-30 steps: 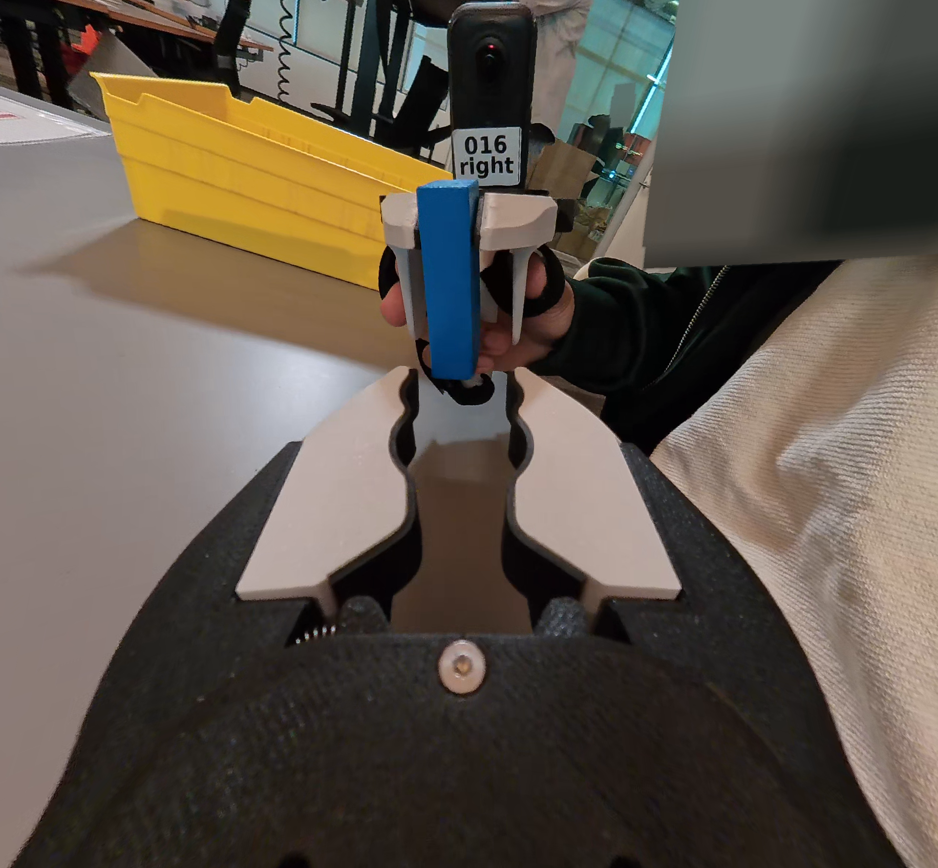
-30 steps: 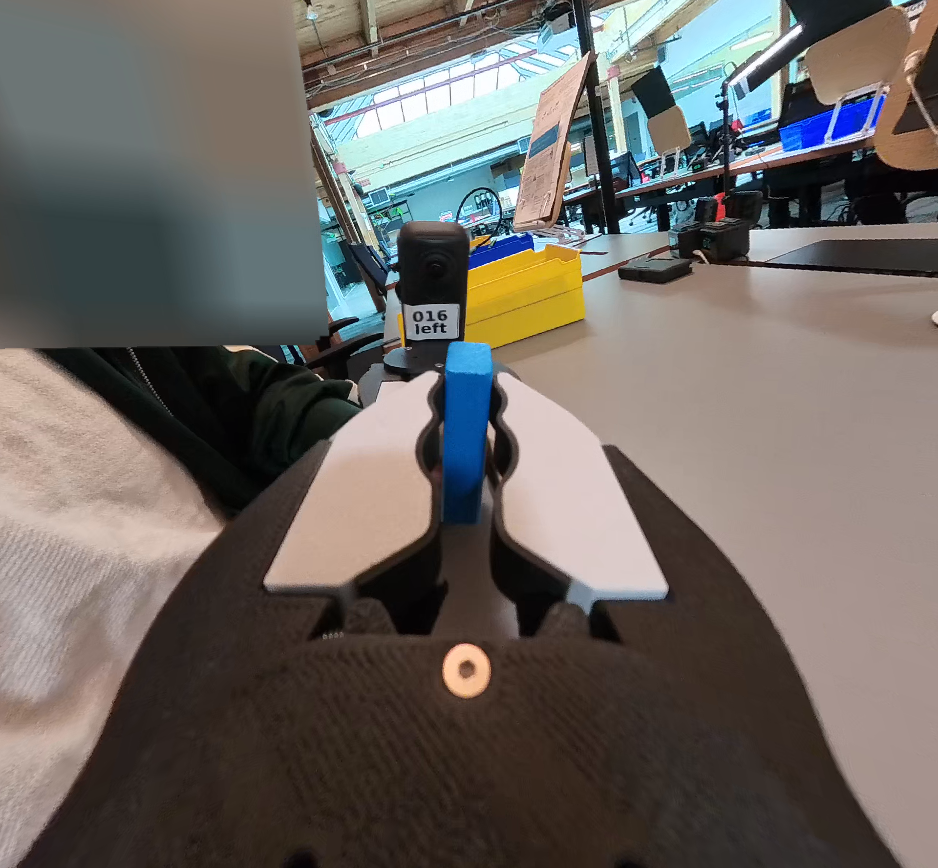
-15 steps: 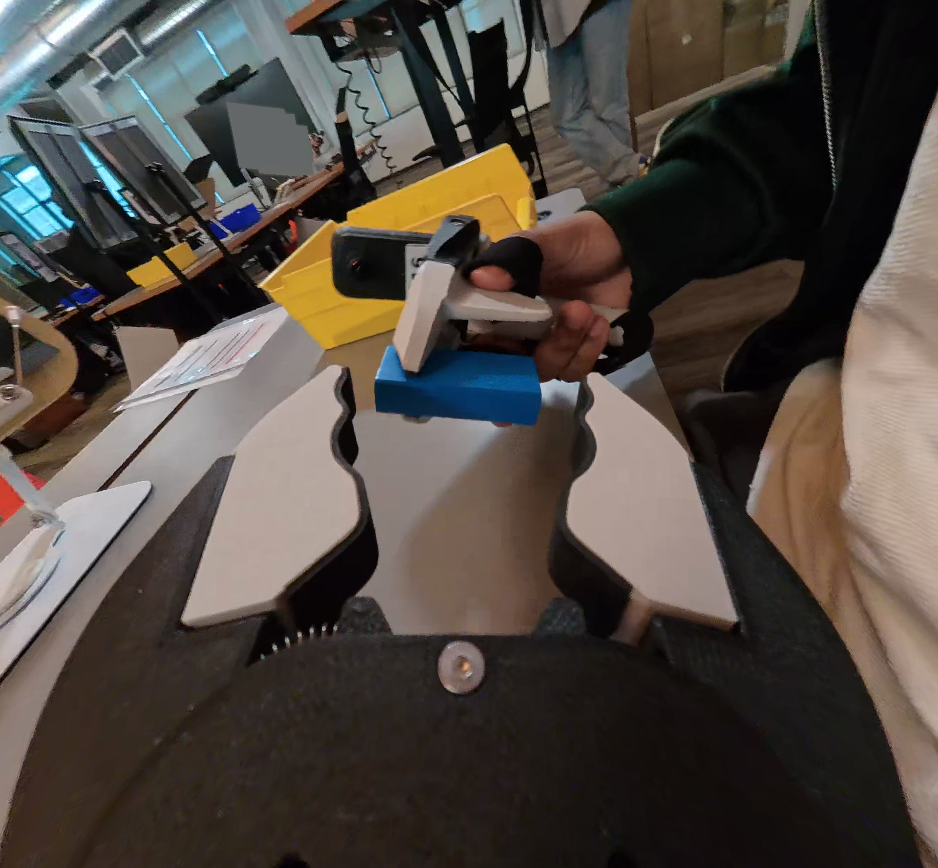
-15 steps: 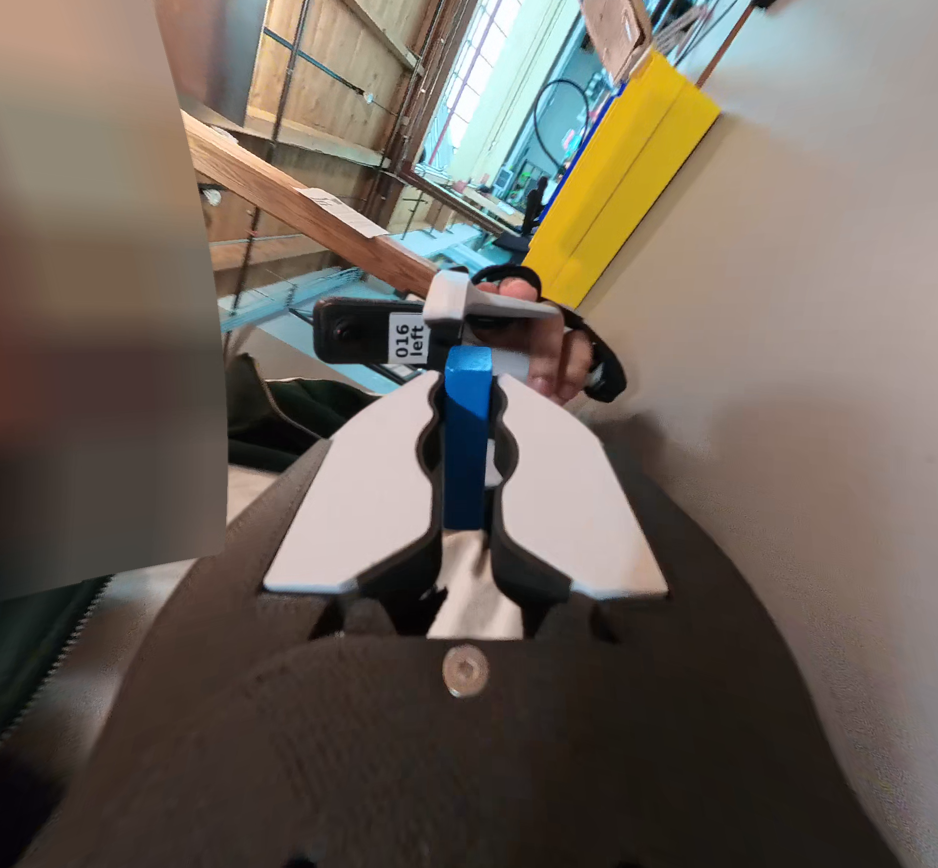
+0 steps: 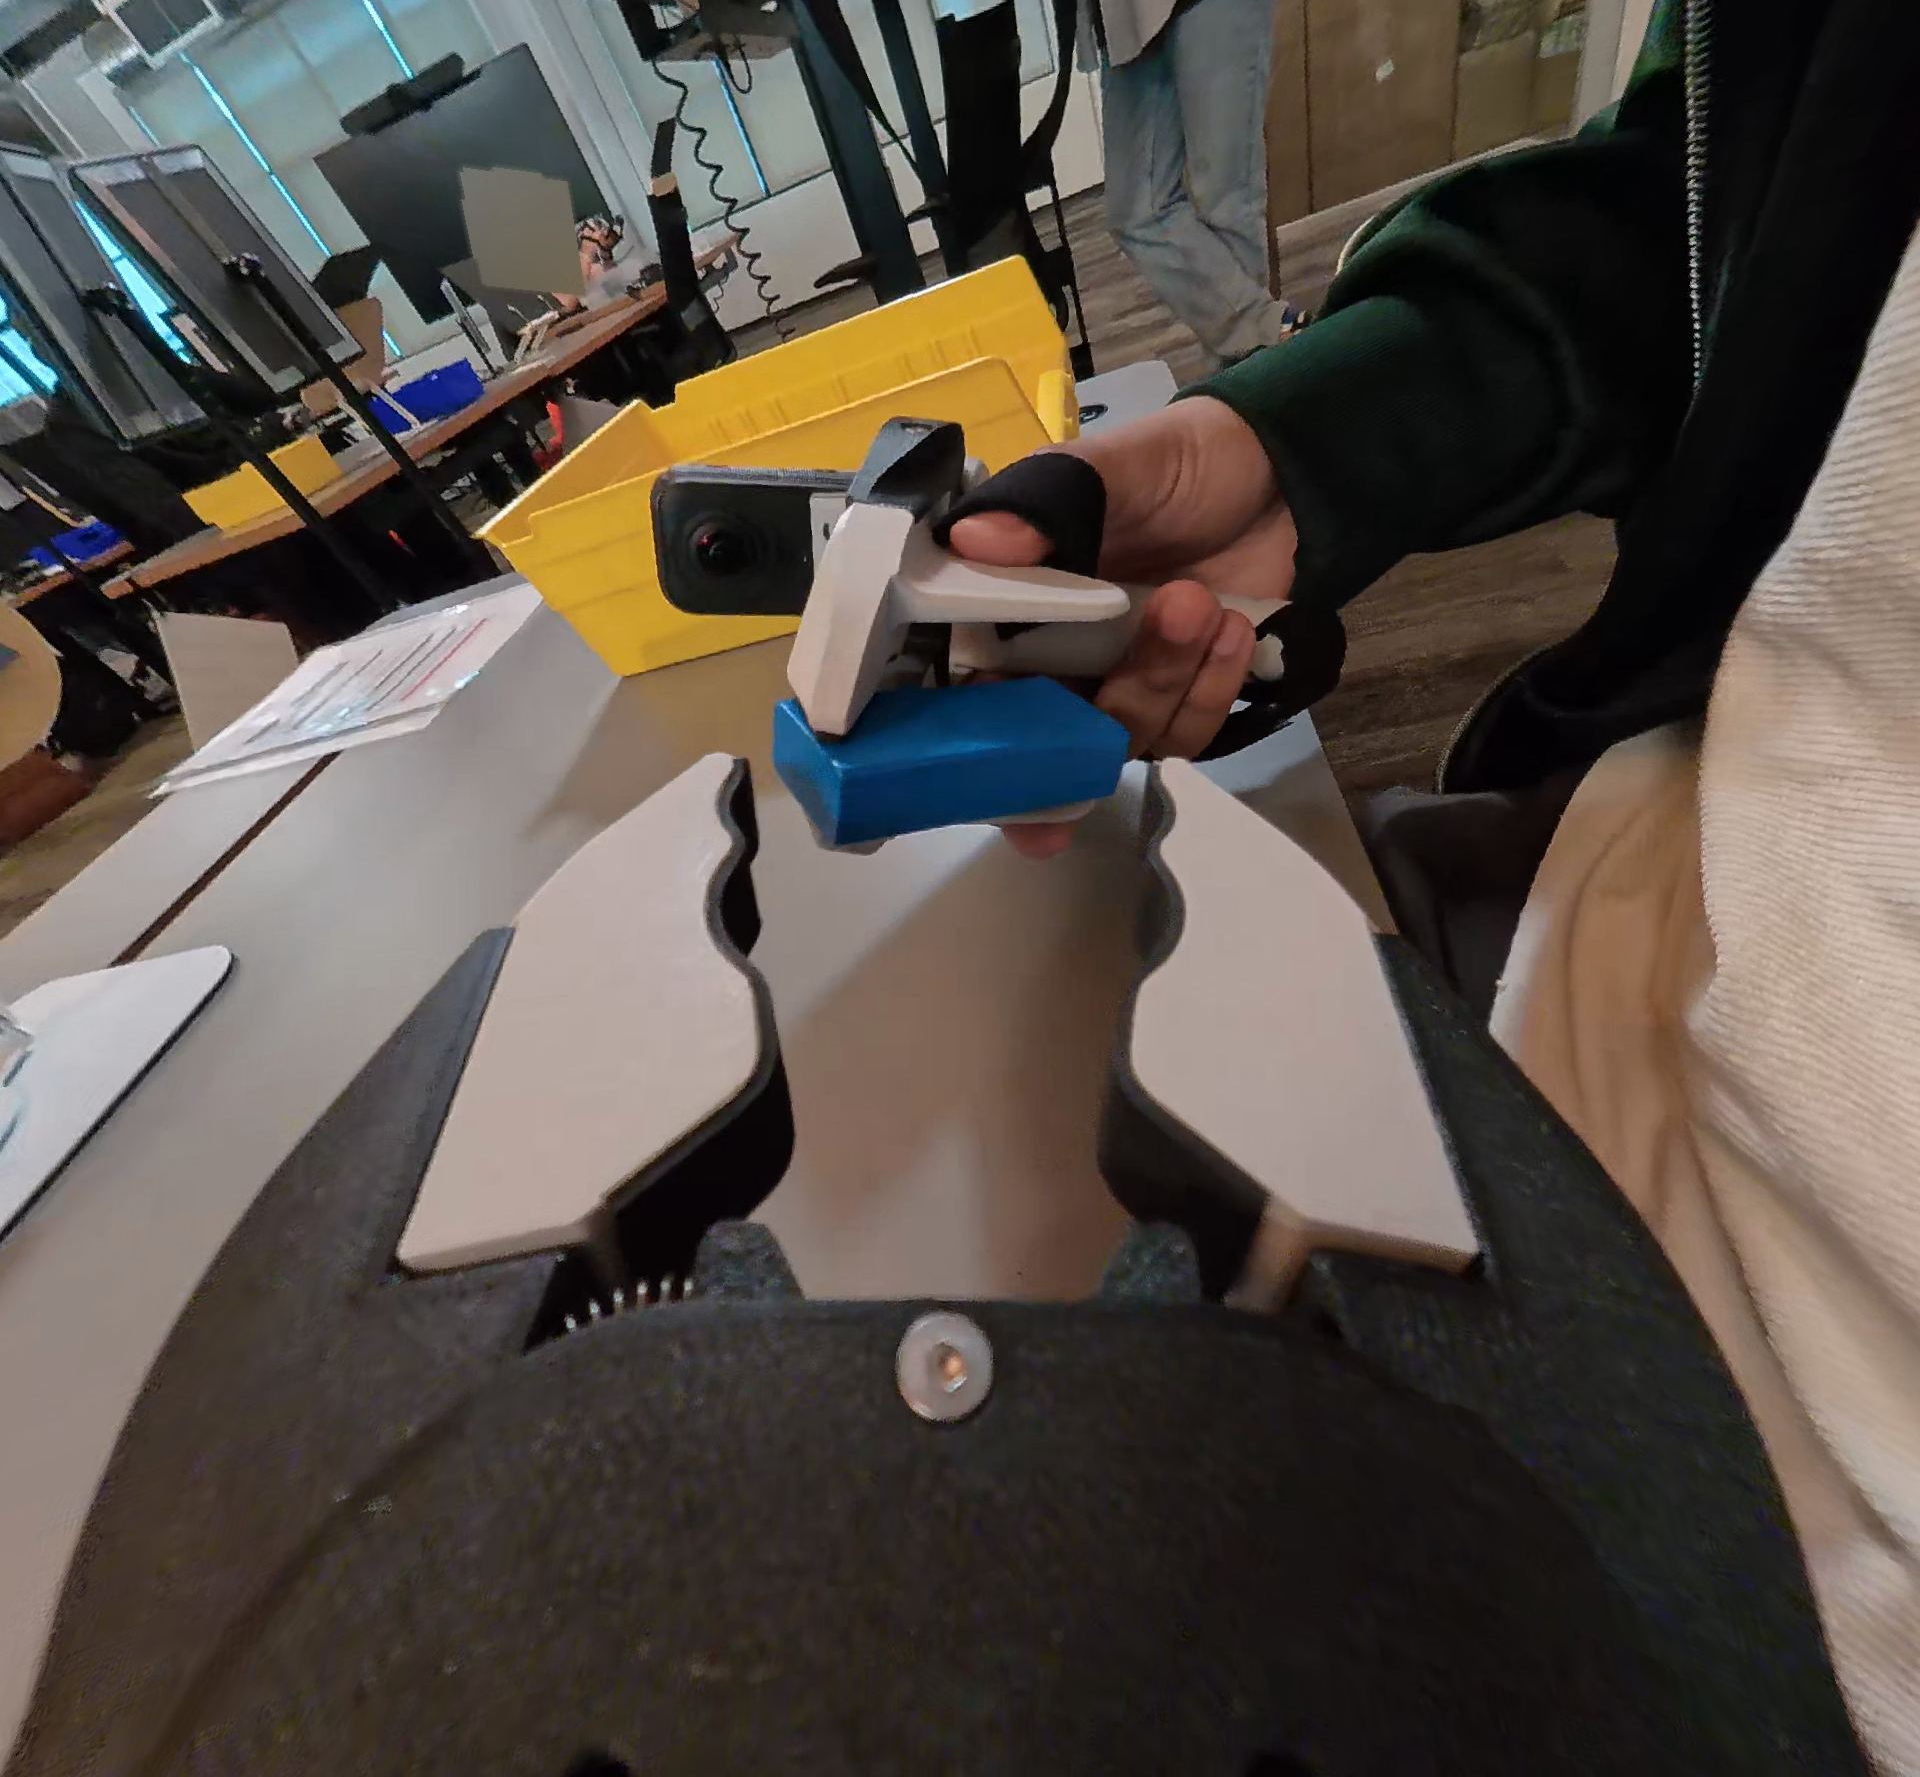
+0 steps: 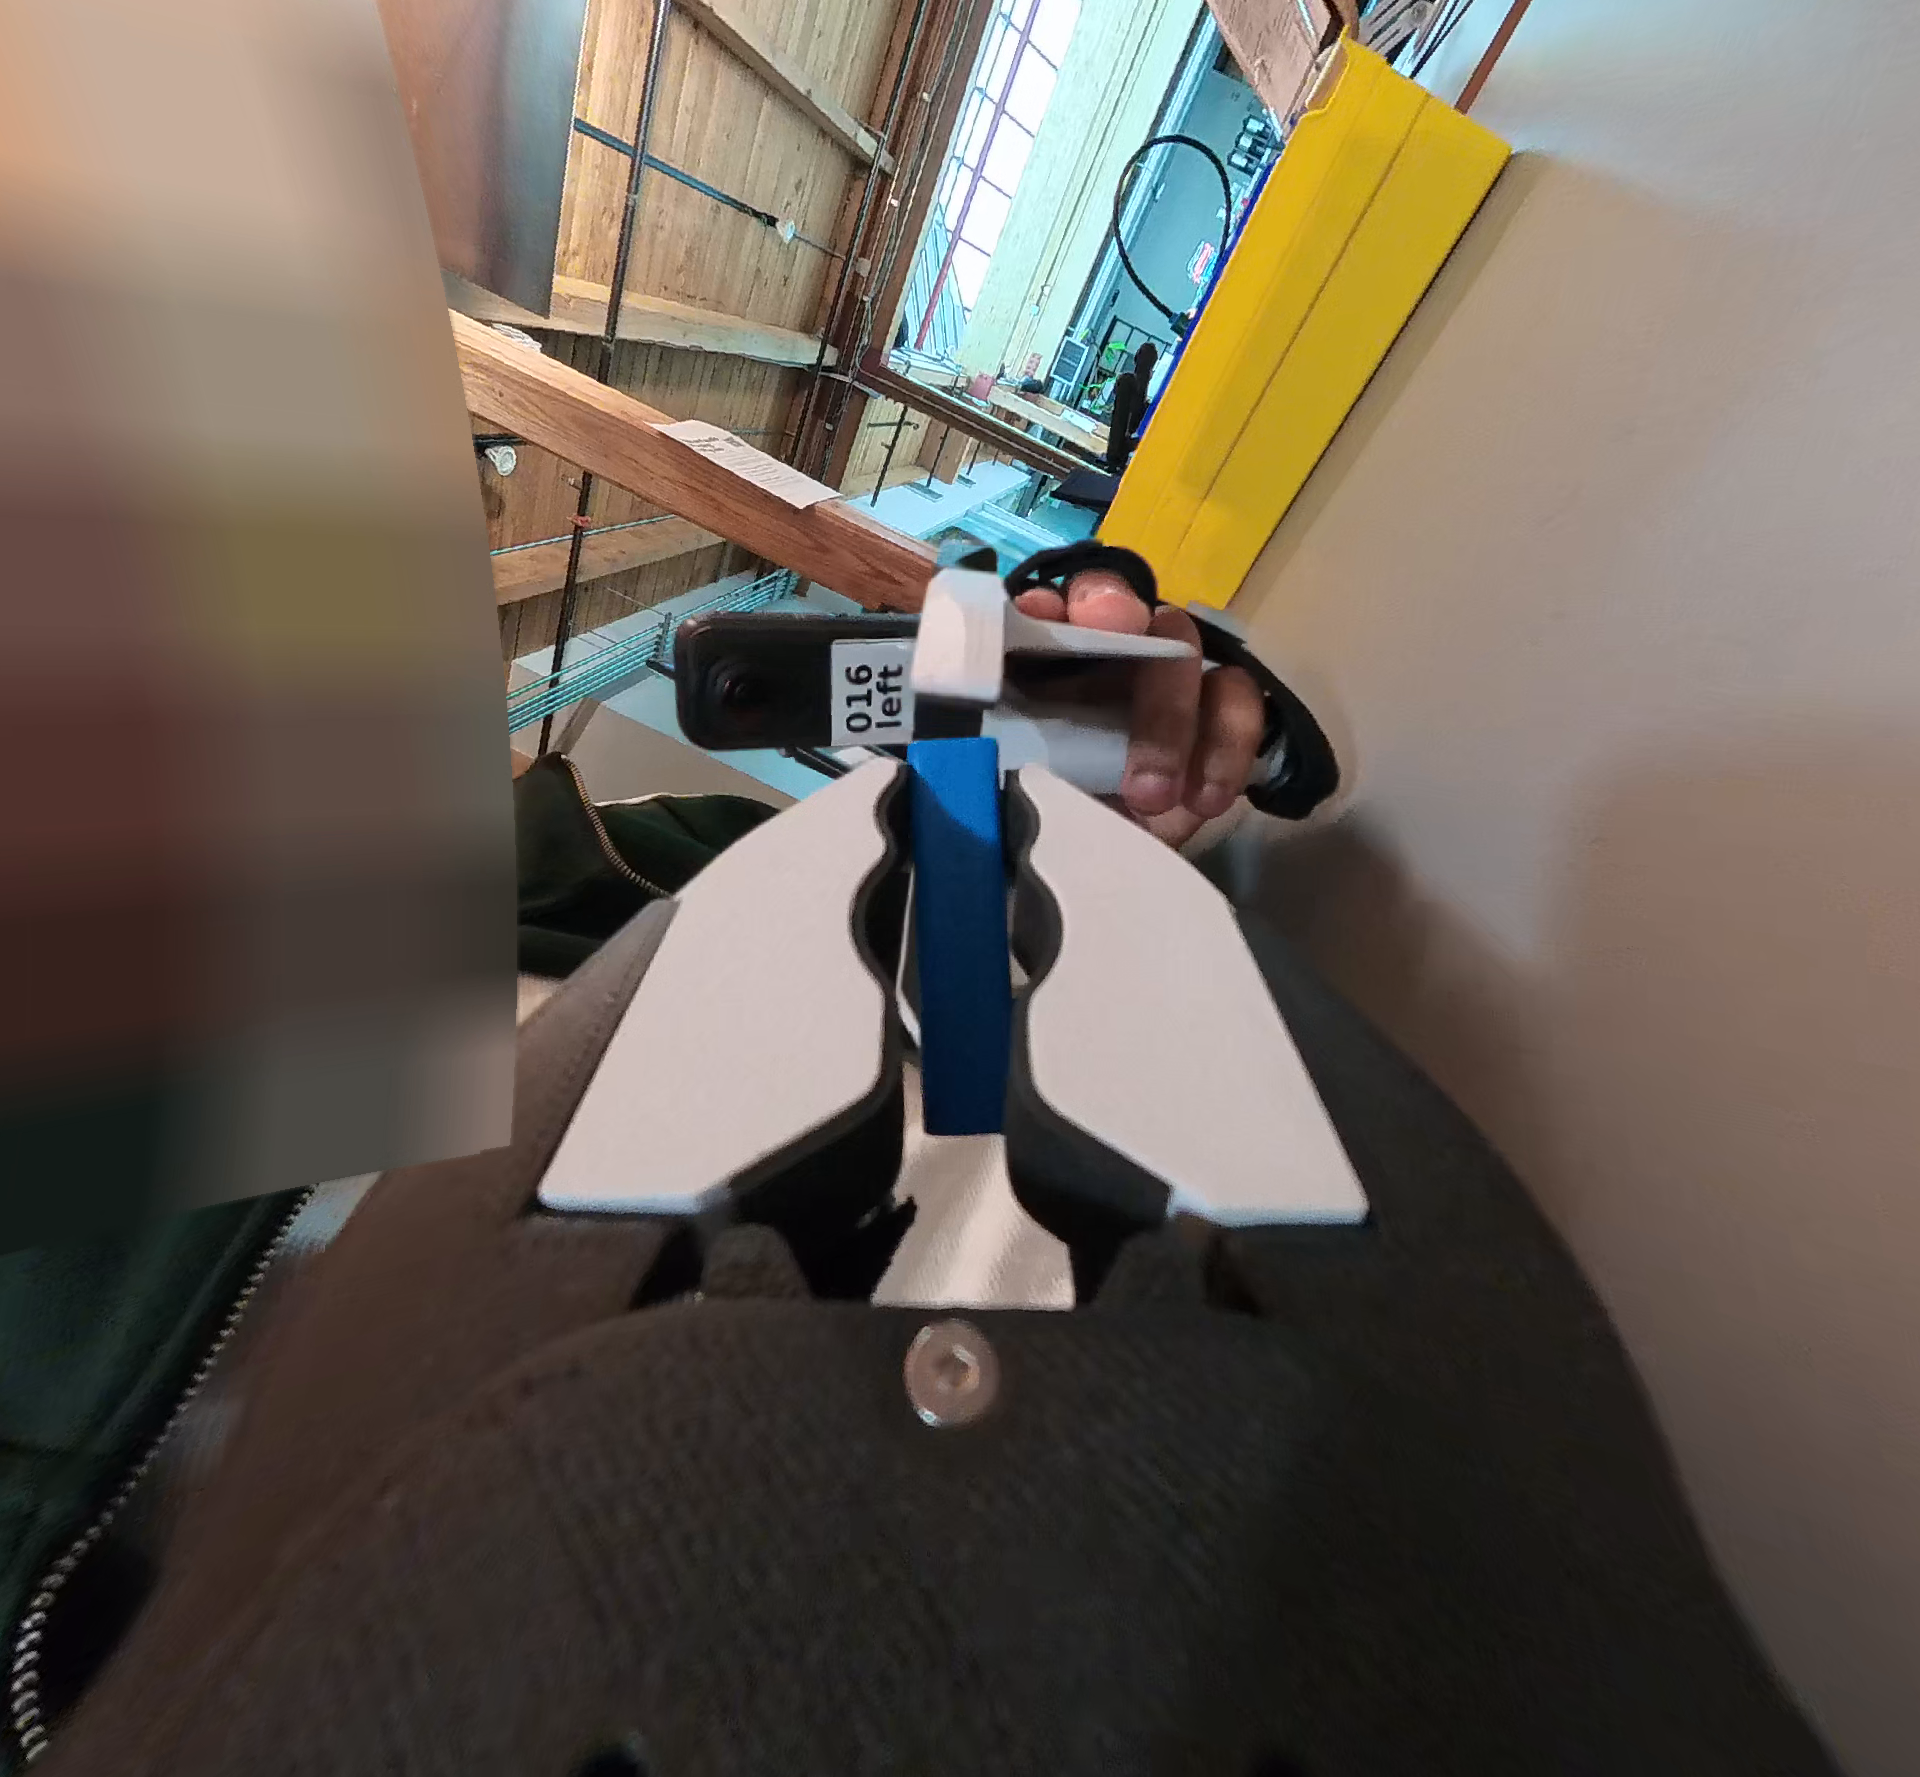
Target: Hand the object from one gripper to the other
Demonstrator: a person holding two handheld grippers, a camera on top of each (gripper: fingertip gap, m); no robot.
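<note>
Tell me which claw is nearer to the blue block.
Right. The right claw is shut on the blue block, which lies crosswise. The left claw is open just short of it, not touching.

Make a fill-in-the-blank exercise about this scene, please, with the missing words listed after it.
1. The blue block is clamped in the ____ gripper.
2. The left gripper is ____, with nothing between its fingers.
3. Behind the block, on the table, stands a bin of ____ colour.
4. In the left wrist view the block lies with its long side ____.

Missing words: right; open; yellow; horizontal
</note>
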